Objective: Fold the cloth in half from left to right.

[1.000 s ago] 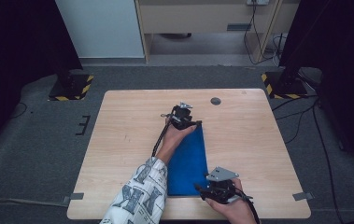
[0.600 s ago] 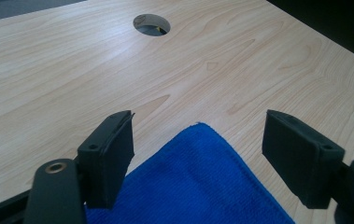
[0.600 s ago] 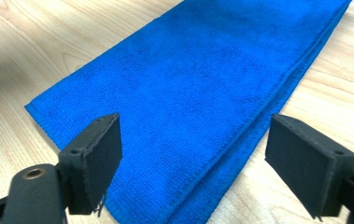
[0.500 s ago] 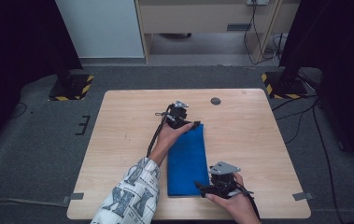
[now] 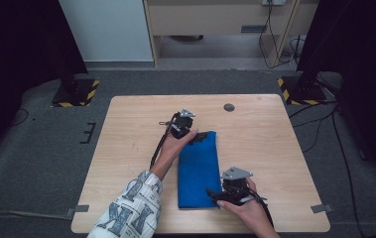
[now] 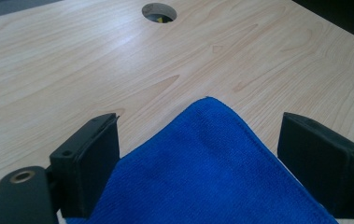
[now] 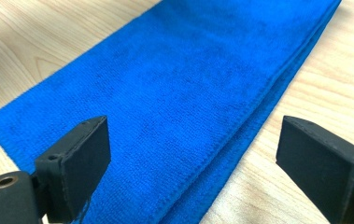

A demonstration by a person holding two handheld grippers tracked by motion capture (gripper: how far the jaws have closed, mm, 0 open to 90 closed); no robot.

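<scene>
— Where is the blue cloth [image 5: 199,169] found?
— It is laid folded in a long strip on the wooden desk [image 5: 126,148], near its middle; one corner is framed by the spread jaws of the left gripper [image 6: 198,154].
— And the right gripper [image 7: 191,163]?
— It is held open over the near end — nothing is pinched; a round hole [image 6: 159,11] is seen beyond.
</scene>
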